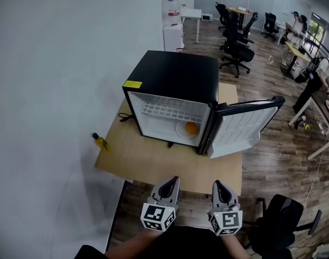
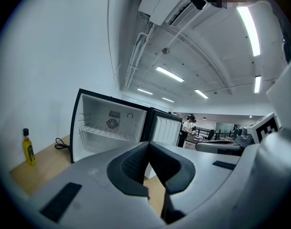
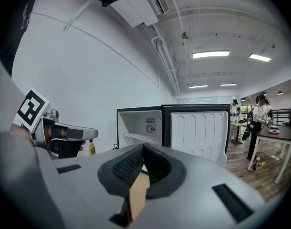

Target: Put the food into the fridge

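Observation:
A black mini fridge (image 1: 175,77) stands on the wooden table (image 1: 148,161) with its door (image 1: 242,125) swung open to the right. Inside, on the fridge floor below a white wire shelf (image 1: 167,112), an orange food item (image 1: 191,128) rests on a white plate (image 1: 182,129). Both grippers are held low at the table's near edge, well short of the fridge. My left gripper (image 1: 175,180) is shut with nothing between its jaws, and my right gripper (image 1: 217,184) is shut and empty too. The open fridge (image 2: 112,128) also faces the left gripper view and stands in the right gripper view as the fridge (image 3: 150,128).
A small yellow oil bottle (image 1: 101,141) stands at the table's left edge by the white wall. A black cable (image 1: 125,116) lies beside the fridge. A black office chair (image 1: 280,223) is at the right, with desks, chairs and people further back.

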Demonstrator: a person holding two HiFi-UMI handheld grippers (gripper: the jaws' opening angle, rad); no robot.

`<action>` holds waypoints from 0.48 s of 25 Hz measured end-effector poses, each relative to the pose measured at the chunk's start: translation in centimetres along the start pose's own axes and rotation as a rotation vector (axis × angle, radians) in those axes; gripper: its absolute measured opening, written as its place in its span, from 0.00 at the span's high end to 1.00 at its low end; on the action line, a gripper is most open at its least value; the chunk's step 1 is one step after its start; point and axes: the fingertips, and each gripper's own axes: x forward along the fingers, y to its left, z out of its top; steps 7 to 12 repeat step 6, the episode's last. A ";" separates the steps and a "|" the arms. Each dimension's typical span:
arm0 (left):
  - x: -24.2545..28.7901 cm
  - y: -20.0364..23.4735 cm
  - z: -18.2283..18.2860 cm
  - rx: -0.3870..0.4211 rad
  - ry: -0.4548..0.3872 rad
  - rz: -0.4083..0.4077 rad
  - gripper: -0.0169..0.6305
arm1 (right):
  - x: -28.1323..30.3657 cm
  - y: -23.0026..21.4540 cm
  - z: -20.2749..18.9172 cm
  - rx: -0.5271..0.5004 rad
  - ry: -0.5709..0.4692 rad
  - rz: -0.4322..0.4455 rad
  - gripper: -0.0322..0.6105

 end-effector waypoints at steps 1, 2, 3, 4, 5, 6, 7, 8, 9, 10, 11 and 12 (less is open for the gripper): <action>0.2 0.3 0.0 -0.002 0.001 -0.002 0.95 | 0.3 0.0 0.0 -0.002 0.002 -0.004 0.86; 0.3 0.7 0.1 -0.004 0.001 -0.003 0.95 | 0.5 0.1 0.0 -0.004 0.004 -0.006 0.86; 0.5 1.0 0.1 -0.005 0.001 -0.005 0.95 | 0.9 0.2 -0.1 -0.004 0.007 -0.007 0.86; 0.7 1.4 0.2 -0.006 0.000 -0.006 0.95 | 1.2 0.2 -0.2 -0.005 0.009 -0.008 0.86; 0.9 1.7 0.3 -0.008 -0.001 -0.008 0.95 | 1.5 0.3 -0.2 -0.004 0.010 -0.009 0.86; 1.1 2.1 0.3 -0.010 -0.002 -0.010 0.95 | 1.8 0.3 -0.3 -0.004 0.011 -0.011 0.86; 1.1 2.1 0.3 -0.010 -0.002 -0.010 0.95 | 1.8 0.3 -0.3 -0.004 0.011 -0.011 0.86; 1.1 2.1 0.3 -0.010 -0.002 -0.010 0.95 | 1.8 0.3 -0.3 -0.004 0.011 -0.011 0.86; 1.1 2.1 0.3 -0.010 -0.002 -0.010 0.95 | 1.8 0.3 -0.3 -0.004 0.011 -0.011 0.86; 1.1 2.1 0.3 -0.010 -0.002 -0.010 0.95 | 1.8 0.3 -0.3 -0.004 0.011 -0.011 0.86; 1.1 2.1 0.3 -0.010 -0.002 -0.010 0.95 | 1.8 0.3 -0.3 -0.004 0.011 -0.011 0.86; 1.1 2.1 0.3 -0.010 -0.002 -0.010 0.95 | 1.8 0.3 -0.3 -0.004 0.011 -0.011 0.86</action>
